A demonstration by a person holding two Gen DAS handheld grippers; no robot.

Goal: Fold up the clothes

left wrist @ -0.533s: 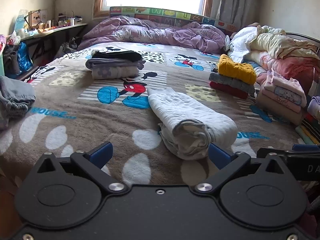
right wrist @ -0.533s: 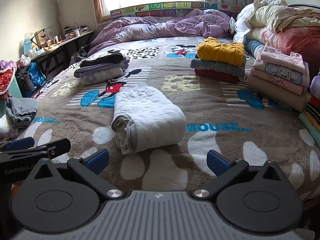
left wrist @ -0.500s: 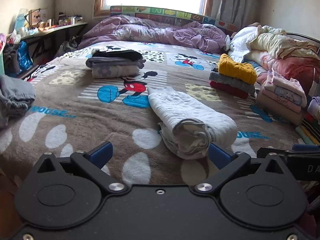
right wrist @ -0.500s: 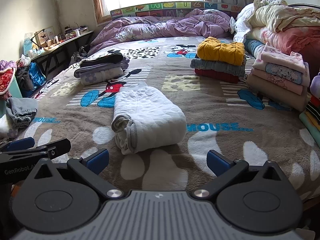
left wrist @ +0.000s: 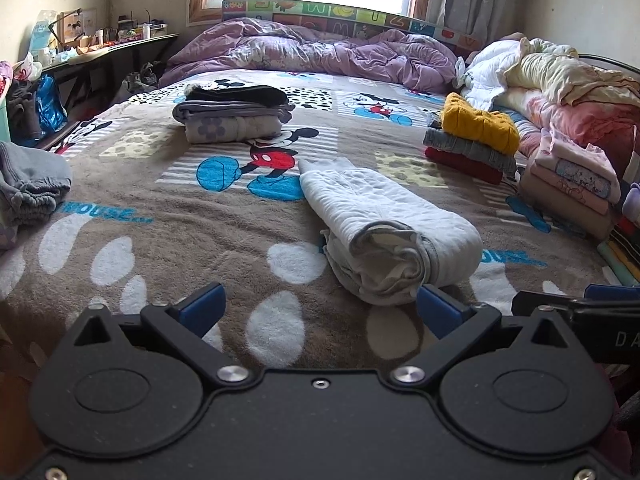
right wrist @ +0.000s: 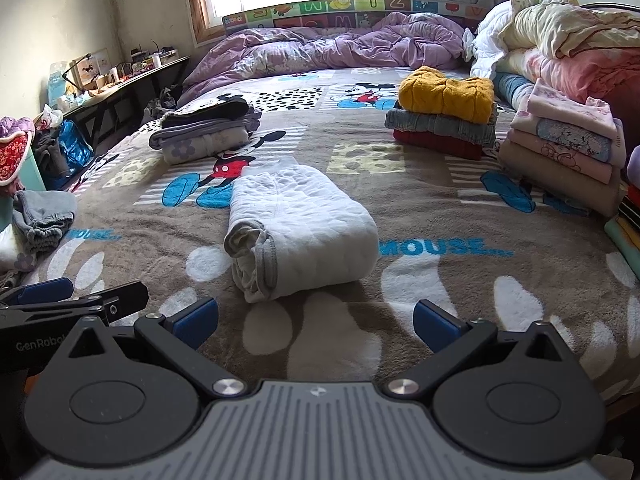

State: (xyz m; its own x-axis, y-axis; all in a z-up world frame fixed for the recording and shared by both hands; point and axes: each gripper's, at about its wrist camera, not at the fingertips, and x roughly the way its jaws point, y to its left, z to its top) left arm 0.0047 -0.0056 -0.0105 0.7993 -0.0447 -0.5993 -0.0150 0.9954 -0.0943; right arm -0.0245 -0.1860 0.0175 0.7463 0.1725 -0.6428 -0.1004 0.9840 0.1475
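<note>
Garment (right wrist: 300, 220) folded on bed, just beyond wide-open right gripper (right wrist: 316, 320), untouched

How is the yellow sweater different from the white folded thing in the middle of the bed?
The yellow sweater sits on top of a stack of other clothes, while the white folded garment lies alone on the blanket. The sweater looks chunky and knitted; the white garment looks smooth and quilted. The sweater is farther back toward the window; the white garment is nearer the grippers. Both are folded.
</note>
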